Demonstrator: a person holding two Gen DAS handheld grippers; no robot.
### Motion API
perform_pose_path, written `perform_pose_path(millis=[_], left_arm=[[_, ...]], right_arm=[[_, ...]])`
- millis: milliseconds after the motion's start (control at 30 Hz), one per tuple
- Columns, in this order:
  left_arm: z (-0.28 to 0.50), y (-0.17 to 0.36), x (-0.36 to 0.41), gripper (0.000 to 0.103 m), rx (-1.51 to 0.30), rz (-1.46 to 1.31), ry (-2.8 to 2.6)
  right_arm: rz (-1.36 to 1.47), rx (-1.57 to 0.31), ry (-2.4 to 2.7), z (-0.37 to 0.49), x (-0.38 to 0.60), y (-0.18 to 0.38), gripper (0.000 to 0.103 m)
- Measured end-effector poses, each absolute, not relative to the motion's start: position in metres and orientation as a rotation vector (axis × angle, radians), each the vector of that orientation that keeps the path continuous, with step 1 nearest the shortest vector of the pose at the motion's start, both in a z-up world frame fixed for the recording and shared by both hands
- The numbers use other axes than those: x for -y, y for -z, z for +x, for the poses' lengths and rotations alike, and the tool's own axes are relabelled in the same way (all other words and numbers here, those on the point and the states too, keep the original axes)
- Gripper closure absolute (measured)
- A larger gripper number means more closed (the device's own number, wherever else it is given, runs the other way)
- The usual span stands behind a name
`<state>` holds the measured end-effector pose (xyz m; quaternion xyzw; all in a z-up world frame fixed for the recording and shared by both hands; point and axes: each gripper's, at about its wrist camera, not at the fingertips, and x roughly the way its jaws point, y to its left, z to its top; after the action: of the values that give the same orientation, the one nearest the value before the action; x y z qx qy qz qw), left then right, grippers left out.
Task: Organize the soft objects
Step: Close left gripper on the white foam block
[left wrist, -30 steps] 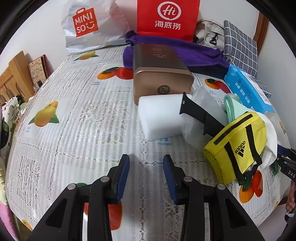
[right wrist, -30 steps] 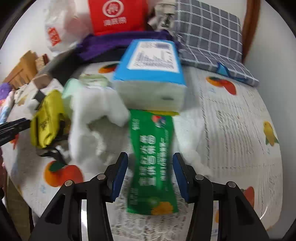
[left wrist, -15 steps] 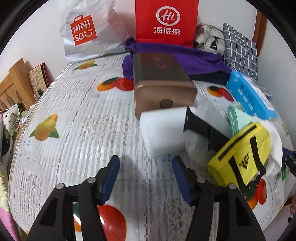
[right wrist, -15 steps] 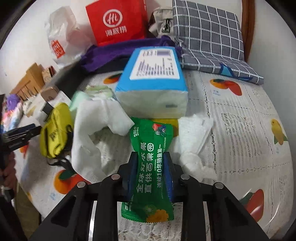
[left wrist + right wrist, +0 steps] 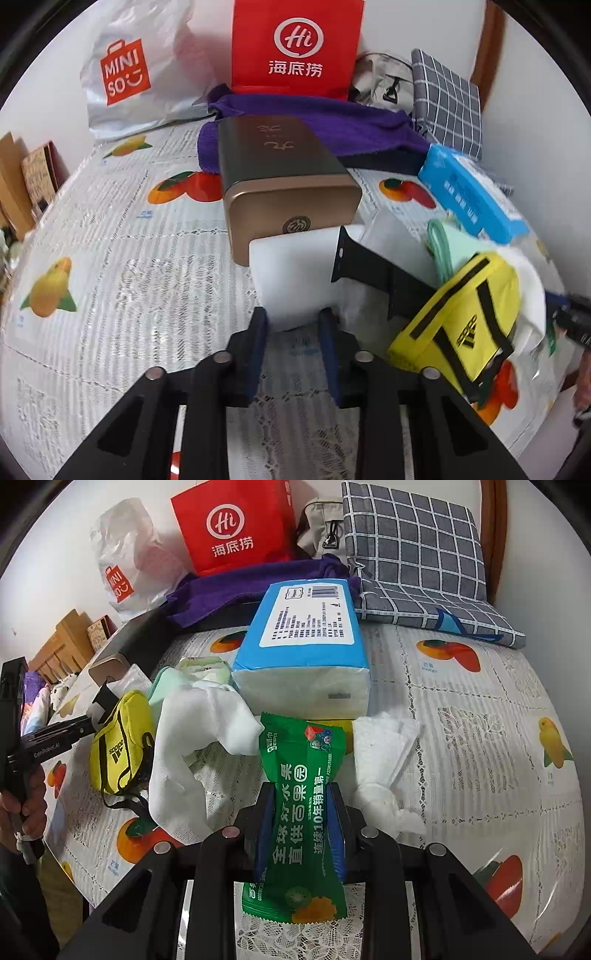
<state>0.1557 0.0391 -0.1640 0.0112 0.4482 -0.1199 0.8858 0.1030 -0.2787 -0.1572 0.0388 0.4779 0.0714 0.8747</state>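
While the soft goods lie mostly unsorted on the fruit-print surface (image 5: 480, 709), the task reads as barely begun: two items are in hand and the rest wait. Furthest left, a Miniso bag (image 5: 136, 74) and a red paper bag (image 5: 295, 48) stand against the wall, with a purple towel (image 5: 332, 122) before them and a bronze box (image 5: 284, 181) on its near edge. Just in front of that box sits a white foam block (image 5: 291, 269); the left claw (image 5: 291, 321) is closing on its near edge, the blue pads meeting the block's sides, so the hold looks just made. Right of it lie a black strap (image 5: 373, 269) and a yellow pouch (image 5: 461, 317), then a white cloth (image 5: 192, 738), a mint-green item (image 5: 162, 686), a blue tissue pack (image 5: 306, 653) and a crumpled tissue (image 5: 380, 760), none yet gathered. Rightmost, the right claw (image 5: 301, 830) stands narrow, pinching a green wipes packet (image 5: 299, 812) at mid-length, the packet resting low over the surface. A checked cushion (image 5: 417, 561) lies at the far right.
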Motion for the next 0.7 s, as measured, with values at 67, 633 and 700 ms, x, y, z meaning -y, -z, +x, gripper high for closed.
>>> perform_pose_path(millis=[67,633,700], left_arm=[[0.153,0.163,-0.042,0.081,-0.937,0.007,0.248],[0.106,0.13,-0.078,0.091,-0.904,-0.056,0.162],[0.102,0.124,-0.081,0.092,-0.897,-0.063,0.155]], right_arm=[[0.077,-0.99,-0.15,0.101,0.278,0.154,0.075],[0.095,-0.922,-0.149,0.078,0.277,0.121,0.076],[0.094,-0.913,-0.151,0.076,0.276,0.116,0.076]])
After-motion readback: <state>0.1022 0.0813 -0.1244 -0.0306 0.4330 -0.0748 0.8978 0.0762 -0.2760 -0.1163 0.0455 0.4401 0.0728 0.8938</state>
